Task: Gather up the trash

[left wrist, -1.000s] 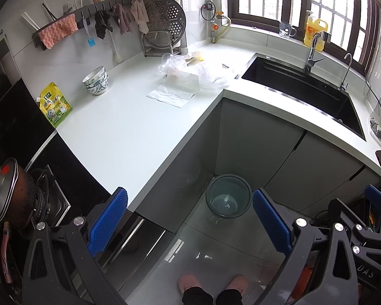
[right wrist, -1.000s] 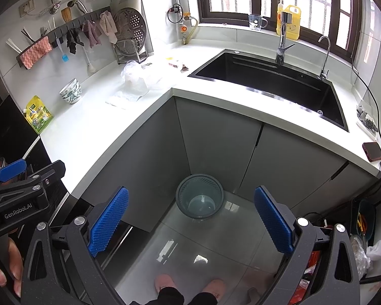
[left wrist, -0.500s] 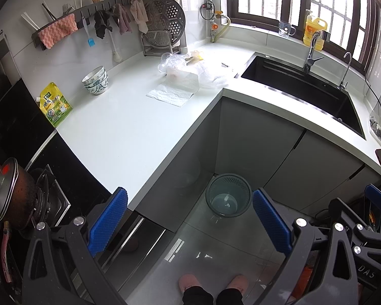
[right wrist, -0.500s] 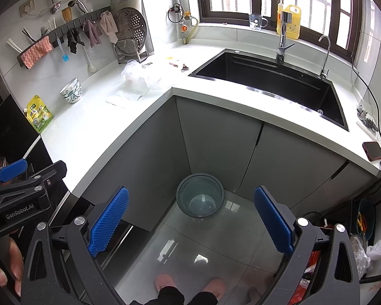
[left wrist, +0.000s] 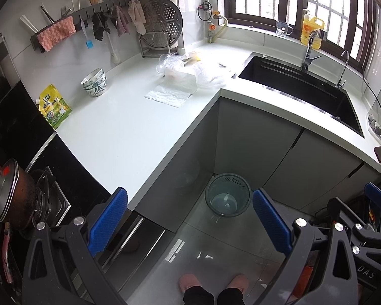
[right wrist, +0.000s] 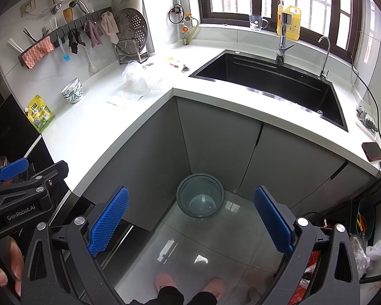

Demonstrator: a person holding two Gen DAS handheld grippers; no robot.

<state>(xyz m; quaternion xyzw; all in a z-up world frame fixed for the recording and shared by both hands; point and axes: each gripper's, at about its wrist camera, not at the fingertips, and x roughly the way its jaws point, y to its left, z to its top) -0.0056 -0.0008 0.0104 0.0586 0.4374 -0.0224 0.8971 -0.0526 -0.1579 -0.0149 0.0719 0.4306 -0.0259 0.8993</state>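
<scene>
Both left tongs [left wrist: 189, 218] and right tongs [right wrist: 190, 218] stand wide apart, empty. Trash, a plastic bag pile [left wrist: 190, 70] and paper sheet [left wrist: 169, 92], lies upper centre on the tabletop [left wrist: 119, 132]. Risk: thin film slips from the pads; pieces may miss the bin [left wrist: 227, 198] at lower centre.

White L-shaped desk [left wrist: 119, 132], black sink [left wrist: 299, 86] set into its right run. On the left run: stacked patterned bowls [left wrist: 94, 81], a yellow-green pouch [left wrist: 53, 106] lying flat near the edge, a white paper sheet [left wrist: 169, 94]. Crumpled clear plastic bags [left wrist: 190, 70] are heaped at the corner. On the glossy grey floor [left wrist: 216, 249], a perforated wastebasket [left wrist: 227, 195] stands against the cabinets.
</scene>
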